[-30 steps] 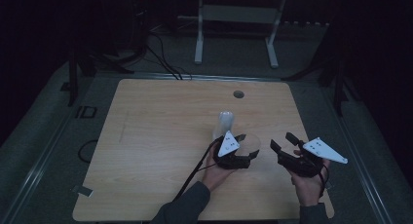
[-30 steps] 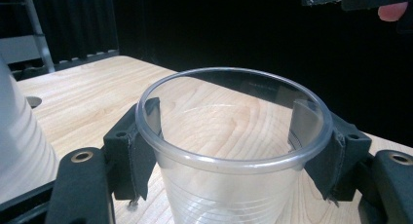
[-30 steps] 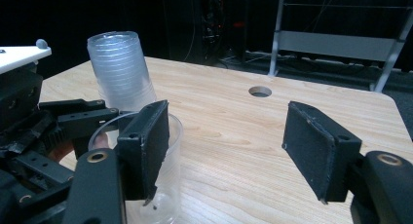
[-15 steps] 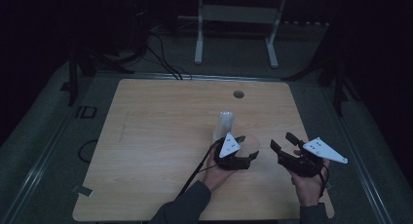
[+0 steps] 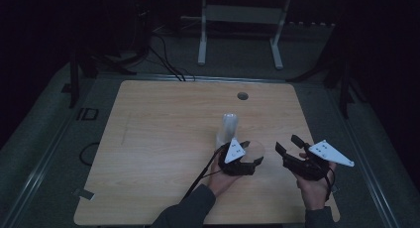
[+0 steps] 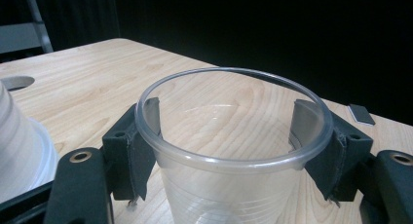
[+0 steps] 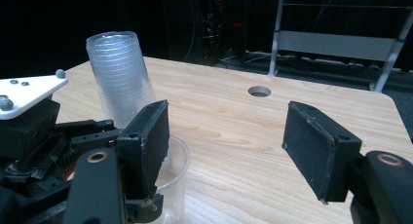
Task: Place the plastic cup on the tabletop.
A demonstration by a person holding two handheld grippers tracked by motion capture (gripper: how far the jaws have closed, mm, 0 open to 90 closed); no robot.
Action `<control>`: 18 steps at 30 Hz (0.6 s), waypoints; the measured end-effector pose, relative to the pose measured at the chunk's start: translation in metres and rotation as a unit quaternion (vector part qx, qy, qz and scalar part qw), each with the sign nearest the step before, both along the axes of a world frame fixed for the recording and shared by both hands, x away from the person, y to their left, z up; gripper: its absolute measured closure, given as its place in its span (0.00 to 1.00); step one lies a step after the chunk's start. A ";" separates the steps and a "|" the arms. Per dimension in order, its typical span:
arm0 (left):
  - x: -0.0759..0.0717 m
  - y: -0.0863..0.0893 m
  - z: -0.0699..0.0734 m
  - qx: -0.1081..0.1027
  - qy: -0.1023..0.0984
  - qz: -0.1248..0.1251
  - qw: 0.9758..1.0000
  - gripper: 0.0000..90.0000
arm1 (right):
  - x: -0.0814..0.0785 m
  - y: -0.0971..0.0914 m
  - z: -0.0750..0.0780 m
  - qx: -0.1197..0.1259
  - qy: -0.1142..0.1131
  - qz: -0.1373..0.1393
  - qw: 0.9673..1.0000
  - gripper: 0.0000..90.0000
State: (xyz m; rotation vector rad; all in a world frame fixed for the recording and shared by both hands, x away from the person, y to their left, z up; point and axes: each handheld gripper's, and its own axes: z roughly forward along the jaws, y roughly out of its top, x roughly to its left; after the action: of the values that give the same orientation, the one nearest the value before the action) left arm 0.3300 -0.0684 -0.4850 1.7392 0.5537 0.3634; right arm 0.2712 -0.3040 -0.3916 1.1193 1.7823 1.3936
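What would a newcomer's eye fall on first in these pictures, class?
Probably the clear plastic cup, upright on the wooden table with the left gripper clasping it just under the rim. Next, the stack of clear cups standing upside down just behind it, then the right gripper, open with nothing between its jaws.

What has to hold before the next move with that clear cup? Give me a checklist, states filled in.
1. Pads of the left gripper on both sides of the clear cup: ok.
2. Clear cup upright, rim round: ok.
3. Clear cup apart from the stack of cups: ok.
4. The right gripper open and empty: ok.
5. Clear cup lifted off the table: cannot tell.
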 end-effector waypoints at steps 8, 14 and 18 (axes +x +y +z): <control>0.000 0.001 -0.004 0.003 0.005 0.003 1.000 0.31 | 0.000 0.000 0.000 0.000 -0.001 0.000 1.000 0.37; -0.001 0.000 -0.006 0.007 0.001 0.004 1.000 0.31 | 0.000 0.000 0.000 0.000 -0.001 -0.001 1.000 0.37; -0.001 0.000 -0.006 0.011 0.002 0.003 1.000 0.30 | -0.001 0.000 0.000 0.001 -0.001 -0.001 1.000 0.37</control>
State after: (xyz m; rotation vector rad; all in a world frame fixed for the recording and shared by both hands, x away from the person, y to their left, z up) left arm 0.3293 -0.0689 -0.4914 1.7602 0.5593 0.3707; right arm 0.2706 -0.3045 -0.3913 1.1196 1.7786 1.3952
